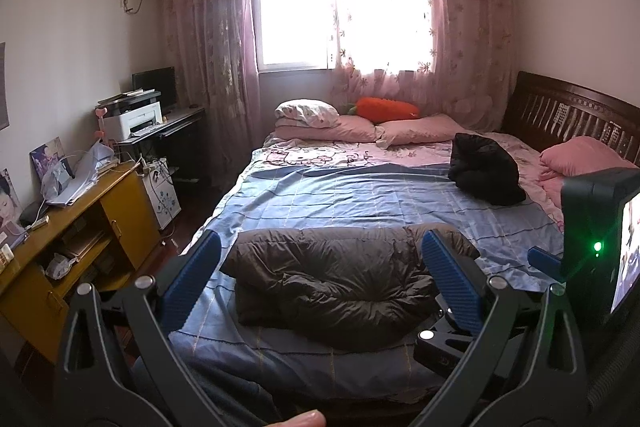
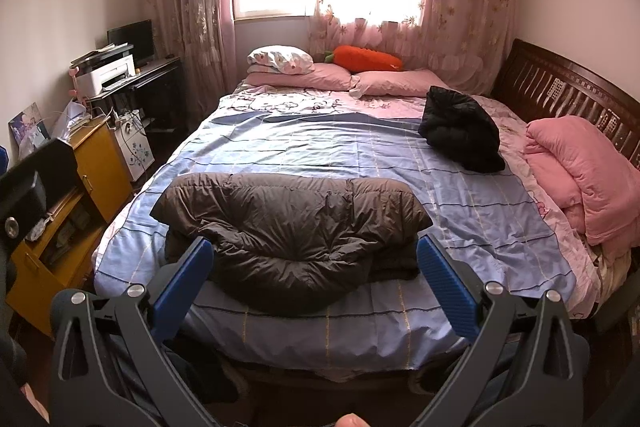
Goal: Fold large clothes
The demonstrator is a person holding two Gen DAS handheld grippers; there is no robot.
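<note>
A brown puffy down jacket (image 1: 332, 283) (image 2: 288, 227) lies folded into a thick bundle on the blue striped sheet (image 1: 360, 195) (image 2: 320, 155), near the bed's foot. My left gripper (image 1: 320, 247) hangs open above the bundle's near side, with nothing between its blue fingers (image 1: 192, 275). My right gripper (image 2: 314, 251) is open too, just short of the jacket, holding nothing. The right gripper's body (image 1: 592, 227) shows at the right edge of the left wrist view. A black garment (image 1: 484, 171) (image 2: 460, 135) sits crumpled farther up the bed on the right.
Pink pillows (image 2: 320, 75) and an orange carrot plush (image 2: 368, 59) lie at the head under the curtained window. A pink quilt (image 2: 580, 171) is folded by the wooden headboard (image 2: 568, 95). A yellow cabinet (image 1: 80, 227) and a printer (image 1: 132, 119) on a desk stand left.
</note>
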